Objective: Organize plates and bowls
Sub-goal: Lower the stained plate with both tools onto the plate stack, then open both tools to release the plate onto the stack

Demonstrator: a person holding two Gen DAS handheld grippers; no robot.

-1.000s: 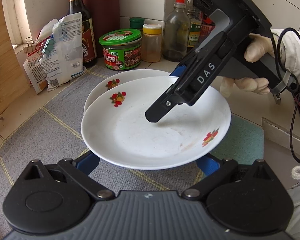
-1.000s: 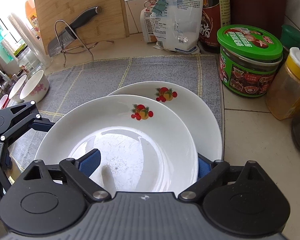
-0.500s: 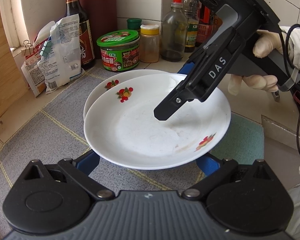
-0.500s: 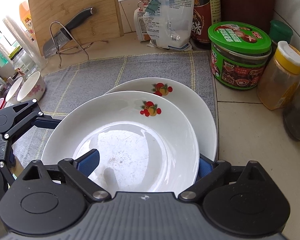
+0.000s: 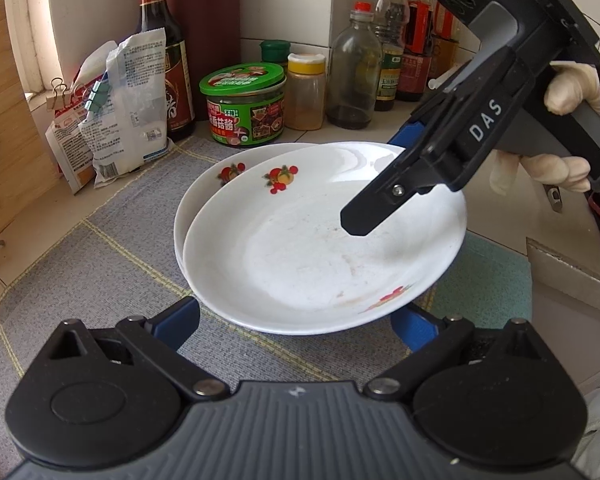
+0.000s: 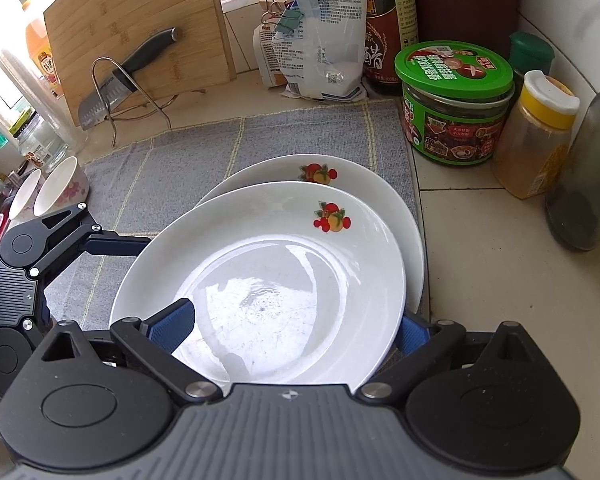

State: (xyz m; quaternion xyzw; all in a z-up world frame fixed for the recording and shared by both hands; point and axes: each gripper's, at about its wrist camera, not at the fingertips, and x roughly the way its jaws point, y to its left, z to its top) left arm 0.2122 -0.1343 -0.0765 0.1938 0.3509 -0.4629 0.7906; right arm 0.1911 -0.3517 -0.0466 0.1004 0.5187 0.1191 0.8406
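My right gripper [image 6: 288, 326] is opening, pads straddling the top plate [image 6: 260, 280], stacked on another plate [image 6: 384, 204] on the grey mat [image 6: 180, 160]; my left gripper [image 5: 296, 318] stands spread wide.

My left wrist camera looks steeply down, close over the white fruit-printed upper plate [image 5: 300, 248], facing the tiled corner. My right one faces it crosswise (toward the bamboo cutting board [image 6: 140, 36]); both share that plate [image 6: 268, 280].
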